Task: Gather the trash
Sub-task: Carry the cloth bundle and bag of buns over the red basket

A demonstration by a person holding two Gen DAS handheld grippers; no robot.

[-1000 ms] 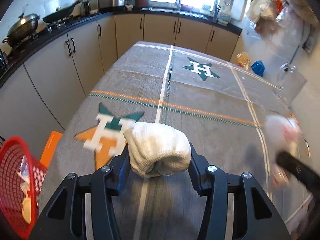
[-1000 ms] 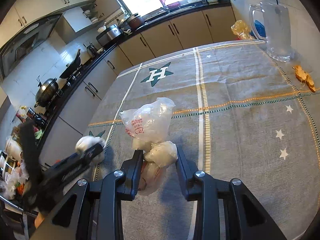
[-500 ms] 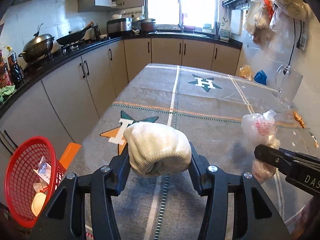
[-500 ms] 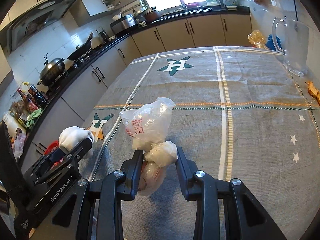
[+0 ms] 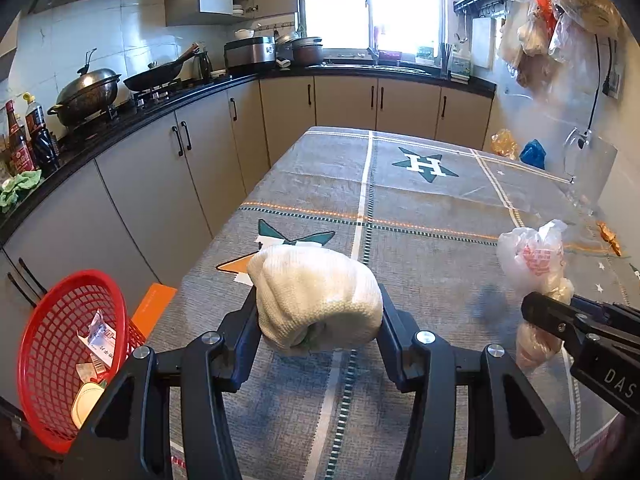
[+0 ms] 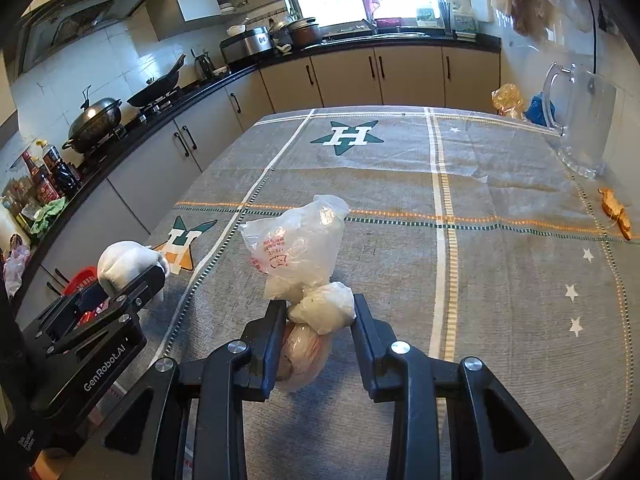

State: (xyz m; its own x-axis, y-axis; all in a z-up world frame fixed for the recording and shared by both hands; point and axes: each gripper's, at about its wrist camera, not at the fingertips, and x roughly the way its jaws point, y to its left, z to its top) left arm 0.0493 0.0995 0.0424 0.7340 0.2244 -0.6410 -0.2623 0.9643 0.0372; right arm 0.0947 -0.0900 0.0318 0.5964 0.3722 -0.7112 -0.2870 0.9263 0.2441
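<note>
My left gripper (image 5: 316, 312) is shut on a balled white knitted cloth (image 5: 316, 296), held above the near left part of the table; it also shows in the right wrist view (image 6: 126, 262). My right gripper (image 6: 318, 312) is shut on a knotted white plastic bag (image 6: 300, 248) with red print, held above the table; the bag also shows in the left wrist view (image 5: 534, 260). A red mesh basket (image 5: 48, 328) with some scraps inside stands on the floor left of the table.
The table (image 6: 500, 280) has a grey cloth with star prints. An orange scrap (image 6: 616, 212) lies near its right edge. A clear jug (image 6: 580, 120) stands at the far right. Kitchen cabinets (image 5: 168, 168) run along the left and back.
Both grippers have pulled back and risen from the table with their loads held. The red basket has come more fully into the left wrist view.
</note>
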